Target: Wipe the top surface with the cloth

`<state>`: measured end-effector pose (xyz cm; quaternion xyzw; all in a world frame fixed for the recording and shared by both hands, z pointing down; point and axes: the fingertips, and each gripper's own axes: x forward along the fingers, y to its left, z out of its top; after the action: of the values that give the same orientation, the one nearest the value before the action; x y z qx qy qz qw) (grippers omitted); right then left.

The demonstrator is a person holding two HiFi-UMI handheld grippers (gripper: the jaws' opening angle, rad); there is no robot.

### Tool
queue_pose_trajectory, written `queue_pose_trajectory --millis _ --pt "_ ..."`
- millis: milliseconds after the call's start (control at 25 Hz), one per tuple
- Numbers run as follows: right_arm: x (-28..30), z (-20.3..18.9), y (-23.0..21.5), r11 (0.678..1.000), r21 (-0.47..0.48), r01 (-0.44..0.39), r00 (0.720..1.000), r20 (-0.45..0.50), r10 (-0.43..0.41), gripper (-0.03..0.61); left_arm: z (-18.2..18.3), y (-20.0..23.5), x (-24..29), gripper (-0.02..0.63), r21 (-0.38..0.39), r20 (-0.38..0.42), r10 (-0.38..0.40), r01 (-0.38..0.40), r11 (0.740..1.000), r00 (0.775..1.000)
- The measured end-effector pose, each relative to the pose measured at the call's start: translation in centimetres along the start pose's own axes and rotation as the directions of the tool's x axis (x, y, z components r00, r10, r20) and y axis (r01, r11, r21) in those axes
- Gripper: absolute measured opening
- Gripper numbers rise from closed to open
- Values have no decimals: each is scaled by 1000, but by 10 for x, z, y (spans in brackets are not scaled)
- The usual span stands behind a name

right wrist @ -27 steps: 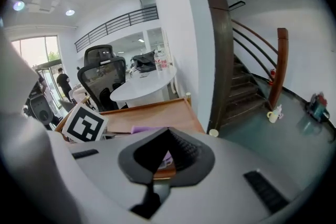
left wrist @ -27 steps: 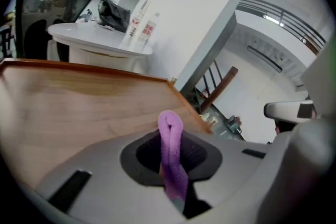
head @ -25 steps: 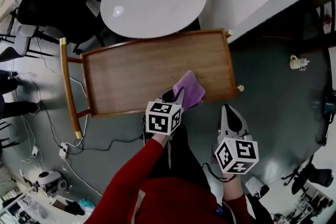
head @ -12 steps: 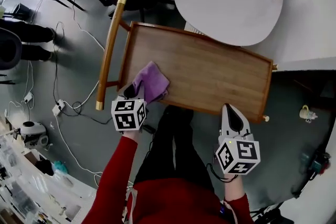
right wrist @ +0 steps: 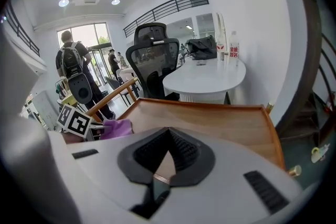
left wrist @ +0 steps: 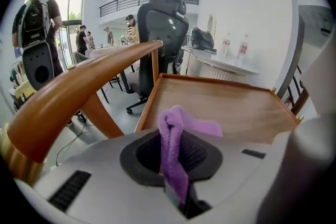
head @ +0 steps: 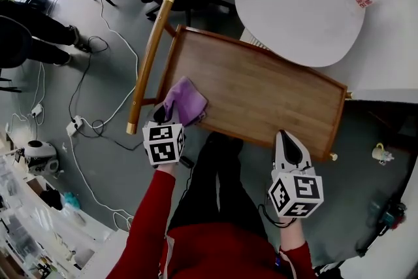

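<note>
A purple cloth point(head: 185, 101) lies pressed on the near left corner of the wooden cart top point(head: 261, 91). My left gripper point(head: 171, 115) is shut on the cloth, which runs up between its jaws in the left gripper view point(left wrist: 173, 155) and spreads onto the wood ahead. My right gripper point(head: 290, 147) hovers at the cart's near right edge, jaws closed with nothing between them point(right wrist: 160, 168). From the right gripper view the cloth point(right wrist: 116, 127) and the left gripper's marker cube point(right wrist: 73, 120) show at the left of the cart top point(right wrist: 220, 120).
A curved wooden handle point(head: 150, 62) rises at the cart's left end. A white round table point(head: 297, 3) with bottles stands beyond the cart, and a black office chair point(left wrist: 160, 23) beside it. Cables point(head: 85, 121) trail on the floor at left. People point(left wrist: 37, 13) stand in the background.
The left gripper has slid the cloth leftward along the near edge, from the right half of the cart top to the corner by the handle. The right gripper has kept its place.
</note>
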<state>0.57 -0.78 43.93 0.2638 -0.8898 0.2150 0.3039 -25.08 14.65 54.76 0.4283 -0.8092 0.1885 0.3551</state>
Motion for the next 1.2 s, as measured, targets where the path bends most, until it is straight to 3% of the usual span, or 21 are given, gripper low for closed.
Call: queue_pose_trajectory --millis 240,400,560,680,800,960,1200 --pt "-1 0 -7 1000 22 16 1000 11 -16 3 0 0 -2 51 -6 -1 5 -5 1000 1000" --pt "-5 1 -7 999 29 15 999 30 -16 3 17 -12 -29 51 -29 64 -42 44 999 997" --pt "-6 16 -13 999 30 18 998 66 -20 3 78 -25 -39 51 -18 194 -97 103 995 976" --pt "-2 40 -11 1000 23 13 993 114 -15 3 142 -17 -28 51 9 290 -95 97 995 952" --pt "-4 59 -8 1000 5 14 989 150 -14 3 185 -13 -14 51 43 337 -84 74 996 938" --pt "-2 69 -4 1000 -11 17 987 161 -15 3 207 -12 11 52 74 334 -69 47 996 940" --pt "14 74 2 1000 -24 -7 992 122 9 3 213 -11 44 52 32 301 -64 57 998 952"
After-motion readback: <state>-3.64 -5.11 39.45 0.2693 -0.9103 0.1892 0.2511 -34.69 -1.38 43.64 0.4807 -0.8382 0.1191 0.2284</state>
